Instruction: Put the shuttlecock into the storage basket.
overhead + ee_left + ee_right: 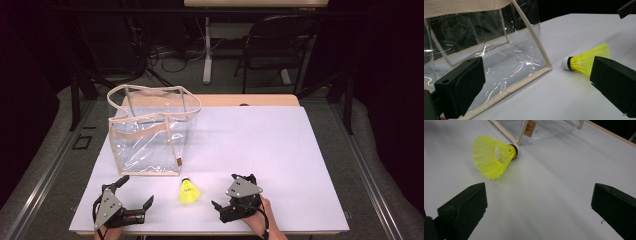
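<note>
Your left tongs [134, 192] sit spread wide at the near edge of the table [280, 150], gripping nothing, and your right tongs [223, 191] are likewise released and empty, a little to the right. Between the 2 lies the yellow shuttlecock [189, 192], on its side on the bare white surface, its white cork tip pointing toward the clear bag [150, 131] just beyond it. Judging by that, nothing is done yet: the shuttlecock is untouched, apart from both tongs, and the bag looks empty, standing upright with its beige-trimmed mouth open.

What is left is likely the whole job: pick up the shuttlecock and drop it into the bag. The near wall and the floppy handle strap could catch the skirt on the way over. A chair [280, 47] stands well beyond the table, out of your path.
</note>
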{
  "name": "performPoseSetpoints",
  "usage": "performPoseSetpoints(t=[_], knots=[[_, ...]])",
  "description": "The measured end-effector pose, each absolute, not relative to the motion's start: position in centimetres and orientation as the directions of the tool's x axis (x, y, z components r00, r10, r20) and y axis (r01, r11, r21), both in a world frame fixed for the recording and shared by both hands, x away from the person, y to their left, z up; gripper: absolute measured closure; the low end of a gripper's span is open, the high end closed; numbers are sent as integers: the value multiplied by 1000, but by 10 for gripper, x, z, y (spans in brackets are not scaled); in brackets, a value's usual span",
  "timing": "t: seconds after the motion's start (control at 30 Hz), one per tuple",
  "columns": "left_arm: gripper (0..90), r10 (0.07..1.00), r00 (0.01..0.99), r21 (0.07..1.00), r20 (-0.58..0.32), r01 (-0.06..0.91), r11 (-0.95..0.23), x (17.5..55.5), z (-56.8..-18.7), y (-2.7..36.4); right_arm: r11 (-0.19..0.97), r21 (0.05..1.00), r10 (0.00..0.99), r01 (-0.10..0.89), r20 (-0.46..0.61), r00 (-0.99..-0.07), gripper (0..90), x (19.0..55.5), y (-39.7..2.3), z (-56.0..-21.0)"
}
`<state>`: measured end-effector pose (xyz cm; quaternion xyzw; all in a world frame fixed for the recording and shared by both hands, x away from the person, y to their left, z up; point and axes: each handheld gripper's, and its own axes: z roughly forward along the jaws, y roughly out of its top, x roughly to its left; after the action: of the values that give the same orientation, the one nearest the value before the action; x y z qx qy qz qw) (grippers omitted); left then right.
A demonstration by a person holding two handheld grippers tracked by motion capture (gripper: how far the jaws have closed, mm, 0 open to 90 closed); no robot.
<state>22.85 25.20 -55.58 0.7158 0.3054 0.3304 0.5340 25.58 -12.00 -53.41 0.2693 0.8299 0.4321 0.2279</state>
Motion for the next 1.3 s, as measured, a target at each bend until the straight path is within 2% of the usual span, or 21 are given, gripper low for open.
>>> performPoseSetpoints(t=[0.27, 1.0, 1.3], knots=[[0, 790, 596, 967, 145, 86, -242, 229, -556, 253, 531, 813, 618, 240, -177, -766, 0, 257, -98, -535], [0, 791, 596, 968, 141, 86, -237, 229, -555, 254, 553, 793, 607, 255, -174, -775, 4, 272, -63, -539], [0, 791, 596, 968, 140, 86, -236, 229, -555, 254, 575, 777, 600, 256, -186, -778, 65, 275, -54, -544]])
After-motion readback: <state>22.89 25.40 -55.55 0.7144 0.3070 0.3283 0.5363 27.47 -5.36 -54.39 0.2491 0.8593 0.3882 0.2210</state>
